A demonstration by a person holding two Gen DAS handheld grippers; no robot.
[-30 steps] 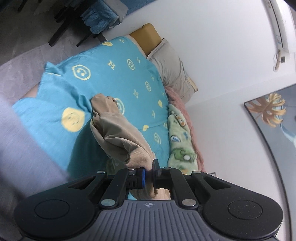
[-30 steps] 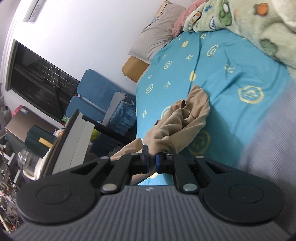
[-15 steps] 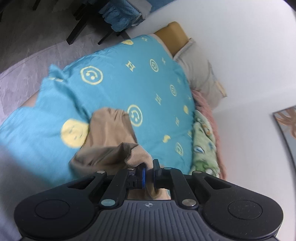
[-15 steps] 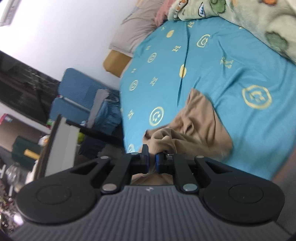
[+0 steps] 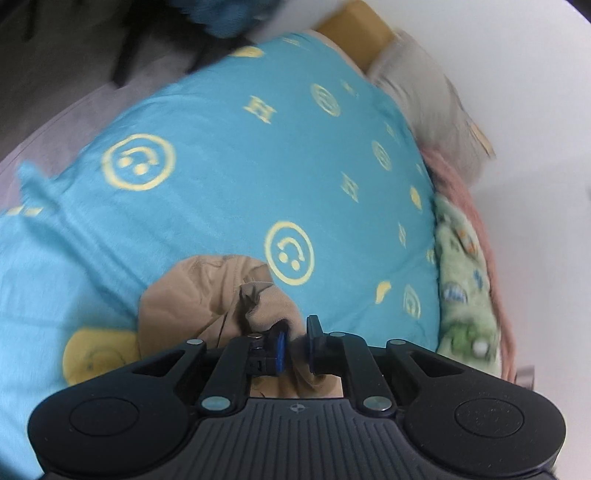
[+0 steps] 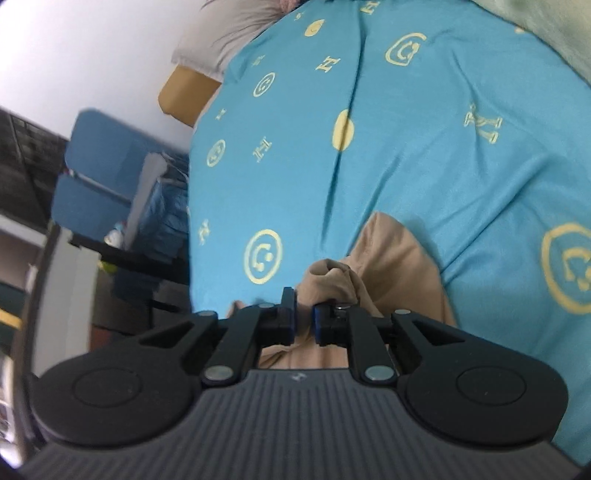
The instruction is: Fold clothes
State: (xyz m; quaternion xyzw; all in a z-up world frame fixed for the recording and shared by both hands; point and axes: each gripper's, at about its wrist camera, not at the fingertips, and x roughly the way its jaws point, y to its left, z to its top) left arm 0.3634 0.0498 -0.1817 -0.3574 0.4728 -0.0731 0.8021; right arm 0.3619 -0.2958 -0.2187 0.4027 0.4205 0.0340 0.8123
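A tan garment (image 5: 192,306) lies bunched on a blue bedsheet with yellow smiley prints (image 5: 258,166). My left gripper (image 5: 294,345) is shut on a fold of the tan garment, low over the sheet. In the right wrist view the same garment (image 6: 391,266) spreads on the sheet (image 6: 424,129). My right gripper (image 6: 303,319) is shut on another bunched edge of it. The part of the garment under both gripper bodies is hidden.
A grey pillow (image 5: 436,107) and a tan headboard (image 5: 354,22) are at the bed's far end. A green printed blanket (image 5: 461,280) and pink fabric lie along the wall side. A blue chair (image 6: 107,166) with clothes stands beside the bed.
Both grippers have moved down and forward toward the bed with the garment. The garment hung in a long drape before; now it rests bunched on the sheet.
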